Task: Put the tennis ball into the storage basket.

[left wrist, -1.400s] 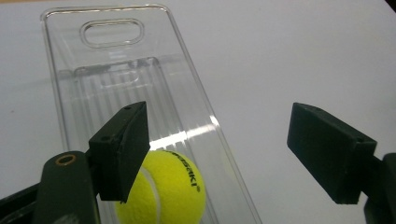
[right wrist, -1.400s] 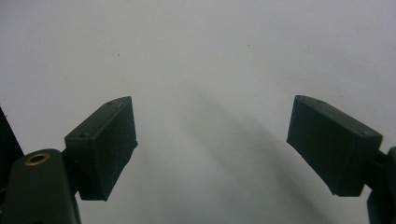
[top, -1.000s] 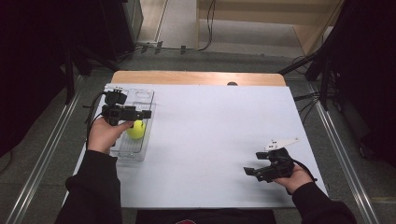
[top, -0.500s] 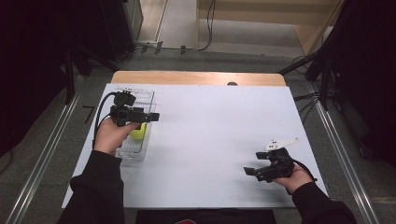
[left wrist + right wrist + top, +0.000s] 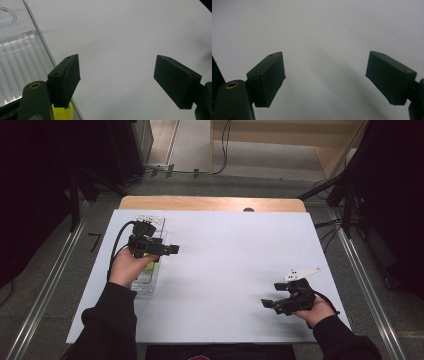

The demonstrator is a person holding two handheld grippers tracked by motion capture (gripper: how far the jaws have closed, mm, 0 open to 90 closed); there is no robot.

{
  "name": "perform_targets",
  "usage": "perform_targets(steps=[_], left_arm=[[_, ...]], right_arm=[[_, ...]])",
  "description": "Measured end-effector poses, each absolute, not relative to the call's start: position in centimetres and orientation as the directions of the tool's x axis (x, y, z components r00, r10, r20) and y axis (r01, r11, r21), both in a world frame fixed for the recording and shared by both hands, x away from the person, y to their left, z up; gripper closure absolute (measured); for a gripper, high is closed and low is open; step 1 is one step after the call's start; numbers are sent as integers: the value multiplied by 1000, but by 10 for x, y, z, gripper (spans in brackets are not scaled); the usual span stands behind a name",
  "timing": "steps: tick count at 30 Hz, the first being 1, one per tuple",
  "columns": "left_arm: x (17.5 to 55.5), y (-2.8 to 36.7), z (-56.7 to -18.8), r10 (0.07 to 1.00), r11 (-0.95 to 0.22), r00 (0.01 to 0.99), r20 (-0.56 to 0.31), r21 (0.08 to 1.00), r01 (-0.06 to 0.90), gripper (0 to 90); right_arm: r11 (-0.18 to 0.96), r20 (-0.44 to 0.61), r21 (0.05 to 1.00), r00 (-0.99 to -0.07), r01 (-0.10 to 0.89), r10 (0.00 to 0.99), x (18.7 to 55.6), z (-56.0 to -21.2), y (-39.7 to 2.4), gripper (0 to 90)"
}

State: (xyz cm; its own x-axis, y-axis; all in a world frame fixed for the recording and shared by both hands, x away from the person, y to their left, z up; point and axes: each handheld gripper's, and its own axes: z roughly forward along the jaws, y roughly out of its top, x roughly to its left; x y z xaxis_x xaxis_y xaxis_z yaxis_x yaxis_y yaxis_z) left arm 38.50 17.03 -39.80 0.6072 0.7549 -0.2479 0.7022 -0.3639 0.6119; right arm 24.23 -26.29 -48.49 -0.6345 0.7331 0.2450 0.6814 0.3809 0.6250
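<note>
A clear plastic tray [image 5: 144, 286] lies along the left side of the white table, with a small yellow thing [image 5: 150, 266] in it. My left gripper [image 5: 172, 249] hovers at the tray's right edge, pointing toward the table's middle. Its jaws stand open with nothing between them. In the left gripper view the left gripper [image 5: 117, 67] looks over bare white table, with the ribbed tray [image 5: 20, 60] at left and the yellow thing [image 5: 61, 113] just under the left jaw. My right gripper [image 5: 270, 295] rests near the front right, open and holding nothing, as the right gripper view [image 5: 325, 65] shows.
The white sheet [image 5: 230, 260] covers the table, with a wooden strip [image 5: 210, 202] along the far edge. Metal rails run down both sides of the table. A cable trails from the left gripper over the tray.
My left gripper has moved to the right, from above the tray to its right edge, still with nothing in its jaws. The right gripper has stayed where it was.
</note>
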Motion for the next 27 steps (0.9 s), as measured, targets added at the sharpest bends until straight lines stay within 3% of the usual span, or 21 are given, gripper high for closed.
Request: perform_targets(steps=[27], left_arm=[[374,156,-409,697,-377,650,-303,615,692,217]], right_arm=[[374,247,626,-629,684,737,243,-485,-264,137]])
